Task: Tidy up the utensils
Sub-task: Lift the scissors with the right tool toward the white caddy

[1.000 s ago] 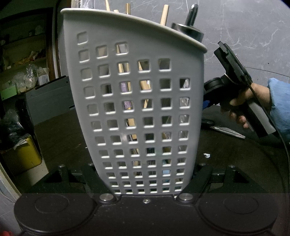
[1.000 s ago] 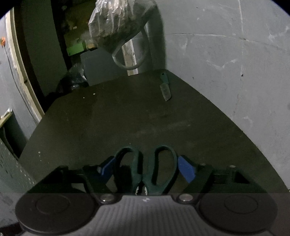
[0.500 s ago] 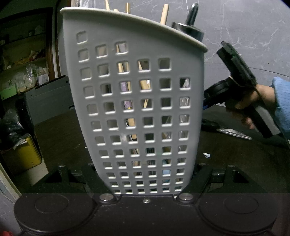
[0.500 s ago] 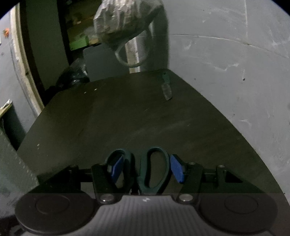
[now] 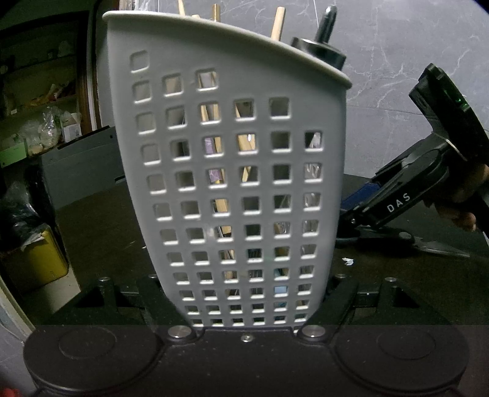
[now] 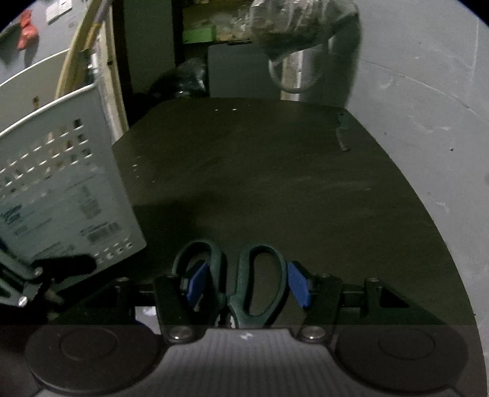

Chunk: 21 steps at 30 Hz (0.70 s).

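A grey perforated utensil holder (image 5: 238, 183) stands tilted between the fingers of my left gripper (image 5: 247, 300), which is shut on its base. Wooden sticks (image 5: 277, 23) and a black handle (image 5: 327, 21) poke out of its top. The holder also shows at the left of the right wrist view (image 6: 61, 189). My right gripper (image 6: 246, 284) is shut on the dark green handles of a pair of scissors (image 6: 253, 281). In the left wrist view the scissors' blades (image 5: 434, 245) lie low over the dark table, under the right gripper's body (image 5: 406, 198).
A small knife (image 6: 343, 134) lies at the far right of the dark table (image 6: 259, 183), near the grey wall. A bag (image 6: 290, 24) hangs beyond the table's far edge. A yellow bin (image 5: 33, 262) and a grey box (image 5: 79, 171) stand left of the table.
My right gripper has closed on the scissors' handles and turned left, so the holder now shows in its view. In the left wrist view it has come closer and lower. The holder stays held.
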Available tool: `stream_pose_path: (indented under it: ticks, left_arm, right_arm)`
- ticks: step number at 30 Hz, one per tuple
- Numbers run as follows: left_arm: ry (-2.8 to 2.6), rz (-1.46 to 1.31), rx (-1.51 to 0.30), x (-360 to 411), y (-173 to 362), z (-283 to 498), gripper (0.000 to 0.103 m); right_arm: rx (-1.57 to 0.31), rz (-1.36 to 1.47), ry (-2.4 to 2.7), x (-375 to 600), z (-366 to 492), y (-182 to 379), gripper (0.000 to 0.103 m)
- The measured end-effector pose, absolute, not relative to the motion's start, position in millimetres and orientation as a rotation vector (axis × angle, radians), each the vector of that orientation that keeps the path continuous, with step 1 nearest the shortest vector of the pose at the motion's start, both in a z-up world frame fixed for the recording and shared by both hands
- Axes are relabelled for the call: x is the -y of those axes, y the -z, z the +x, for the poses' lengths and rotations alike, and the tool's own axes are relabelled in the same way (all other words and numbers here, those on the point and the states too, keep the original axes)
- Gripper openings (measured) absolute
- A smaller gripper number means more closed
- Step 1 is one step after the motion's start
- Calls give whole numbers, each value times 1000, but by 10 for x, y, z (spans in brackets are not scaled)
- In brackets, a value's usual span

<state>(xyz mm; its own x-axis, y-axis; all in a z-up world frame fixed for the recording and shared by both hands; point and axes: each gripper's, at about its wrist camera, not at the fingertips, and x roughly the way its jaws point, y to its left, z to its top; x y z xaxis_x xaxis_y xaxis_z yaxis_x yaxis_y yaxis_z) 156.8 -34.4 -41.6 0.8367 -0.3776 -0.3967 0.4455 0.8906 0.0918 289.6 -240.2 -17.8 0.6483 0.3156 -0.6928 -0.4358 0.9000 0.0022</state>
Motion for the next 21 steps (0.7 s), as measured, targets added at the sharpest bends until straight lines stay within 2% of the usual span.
stream_pose_path:
  ticks: [13, 19, 21]
  left_arm:
    - [439, 180, -383, 317, 414, 1593, 78]
    - [439, 179, -384, 314, 417, 1599, 78]
    - [439, 180, -384, 314, 416, 1597, 78]
  right_arm:
    - [-754, -267, -449, 2251, 2806, 125, 63]
    - [-746, -314, -452, 2176, 2777, 124, 61]
    - [-738, -344, -454, 2134, 2747, 129, 57]
